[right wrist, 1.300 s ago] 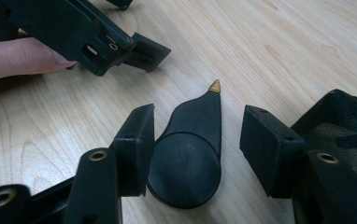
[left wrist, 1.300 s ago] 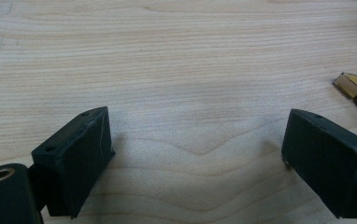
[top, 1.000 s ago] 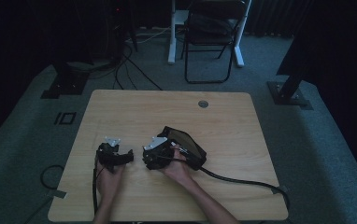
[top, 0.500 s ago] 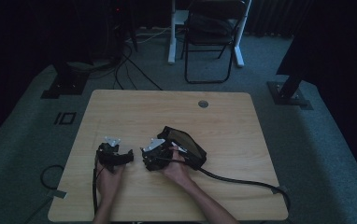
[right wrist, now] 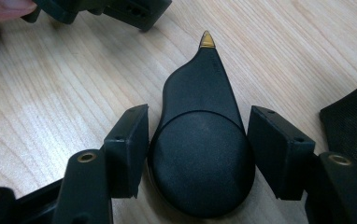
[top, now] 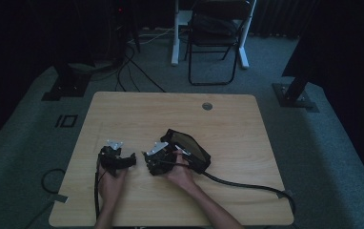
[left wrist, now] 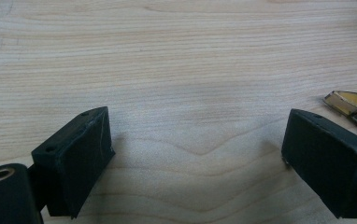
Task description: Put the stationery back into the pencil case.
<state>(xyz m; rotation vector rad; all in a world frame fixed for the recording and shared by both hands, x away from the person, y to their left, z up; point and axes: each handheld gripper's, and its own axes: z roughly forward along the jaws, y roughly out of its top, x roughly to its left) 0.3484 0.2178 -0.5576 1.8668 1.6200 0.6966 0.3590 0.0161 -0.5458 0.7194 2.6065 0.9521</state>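
Change: nothing much since the earlier frame; both hands parked, pouch unmoved.
Object: black teardrop-shaped piece (right wrist: 199, 154) with gold tip, flat on table (top: 247, 124), beside black mesh pouch (top: 189, 148).
Right gripper (right wrist: 197, 151): jaws straddle its round end, left pad about touching, right pad clear.
Axis: tip points straight away from jaws.
Left gripper (left wrist: 195, 158): jaws wide, nothing between, farther off.
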